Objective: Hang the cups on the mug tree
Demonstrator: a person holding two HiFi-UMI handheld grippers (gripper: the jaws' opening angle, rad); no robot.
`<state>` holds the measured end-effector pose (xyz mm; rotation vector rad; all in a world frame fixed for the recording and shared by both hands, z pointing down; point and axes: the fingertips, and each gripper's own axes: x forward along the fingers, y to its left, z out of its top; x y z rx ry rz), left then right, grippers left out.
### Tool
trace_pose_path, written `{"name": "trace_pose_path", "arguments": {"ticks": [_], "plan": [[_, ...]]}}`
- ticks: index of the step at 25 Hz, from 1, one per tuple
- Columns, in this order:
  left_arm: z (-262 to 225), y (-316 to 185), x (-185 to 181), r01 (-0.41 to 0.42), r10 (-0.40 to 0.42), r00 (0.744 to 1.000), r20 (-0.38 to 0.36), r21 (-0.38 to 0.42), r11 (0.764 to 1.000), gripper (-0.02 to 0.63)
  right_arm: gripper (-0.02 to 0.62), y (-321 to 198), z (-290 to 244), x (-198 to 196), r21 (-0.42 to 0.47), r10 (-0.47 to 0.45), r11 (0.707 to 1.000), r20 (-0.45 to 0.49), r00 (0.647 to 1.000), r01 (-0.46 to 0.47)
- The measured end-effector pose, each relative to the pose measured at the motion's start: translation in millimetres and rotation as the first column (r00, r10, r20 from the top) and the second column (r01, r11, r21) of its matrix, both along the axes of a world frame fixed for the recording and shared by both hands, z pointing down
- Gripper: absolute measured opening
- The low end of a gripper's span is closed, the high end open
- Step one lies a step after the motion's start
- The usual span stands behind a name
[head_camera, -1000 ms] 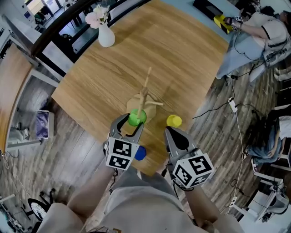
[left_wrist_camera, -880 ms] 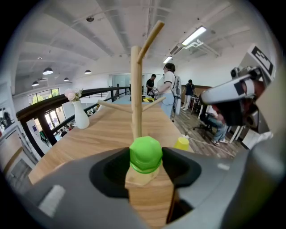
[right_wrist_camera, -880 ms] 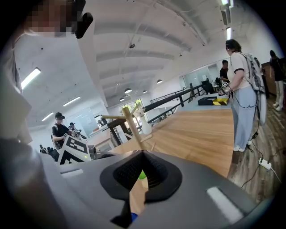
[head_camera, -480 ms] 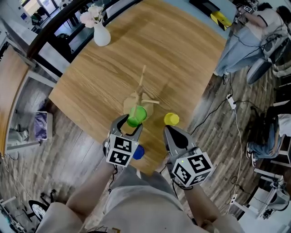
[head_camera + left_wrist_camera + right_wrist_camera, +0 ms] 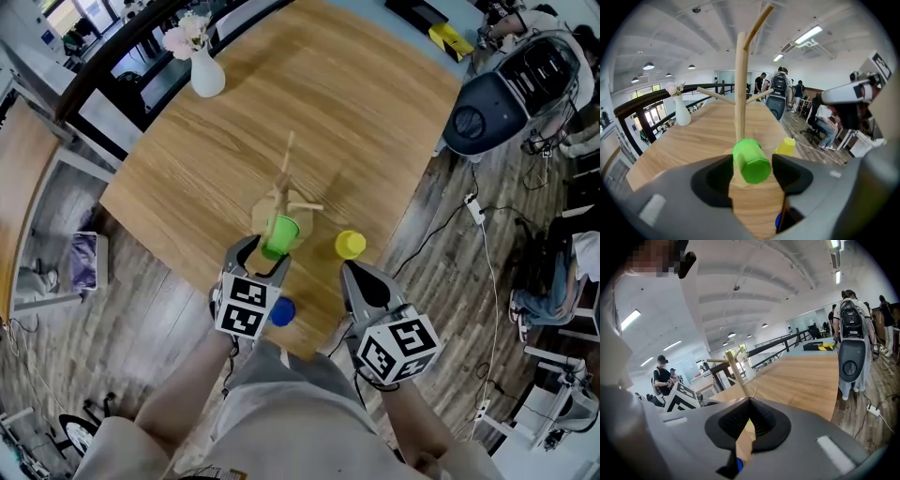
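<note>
Green plastic cup [image 5: 751, 160] sits low on the wooden mug tree [image 5: 740, 93], tilted, with its bottom facing the left tool [image 5: 267, 253]. It is against the trunk, just above the round base; whether a peg carries it I cannot tell. That tool's jaws have just been opening and now stand wide on either side of the cup, not pressing on it. Over to the right tool [image 5: 749, 401]: jaws closed together, nothing in them, near the counter's edge.

Three cups in all. The yellow plastic cup [image 5: 350, 245] stands right of the tree's base, and the blue plastic cup [image 5: 282, 312] is at the near edge between the two tools. One tree, and one white vase [image 5: 206, 75] with flowers at the far corner of the wooden counter [image 5: 375, 122]. Around it are grey plank floor [image 5: 159, 309], a black railing [image 5: 112, 56], and one dark office chair [image 5: 497, 94].
</note>
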<state>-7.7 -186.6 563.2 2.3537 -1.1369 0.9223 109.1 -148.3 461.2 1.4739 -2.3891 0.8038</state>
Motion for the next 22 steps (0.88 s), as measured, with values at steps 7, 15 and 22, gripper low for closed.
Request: {"name": "trace_pose_path", "arguments": {"ticks": [7, 15, 22], "plan": [[-16, 1, -9, 0.020, -0.020, 1.000, 0.000, 0.027, 0.999, 0.259, 0.000, -3, -14, 1, 0.032, 0.003, 0.999, 0.006, 1.000, -0.003], [-47, 16, -11, -0.014, 0.014, 1.000, -0.007, 0.074, 0.997, 0.258, 0.000, 7, -42, -2, 0.084, -0.012, 0.996, 0.018, 1.000, 0.010], [-86, 26, -24, 0.008, 0.000, 0.998, -0.057, 0.135, 0.991, 0.236, 0.000, 17, -64, -12, 0.136, -0.016, 0.991, 0.006, 1.000, 0.015]]}}
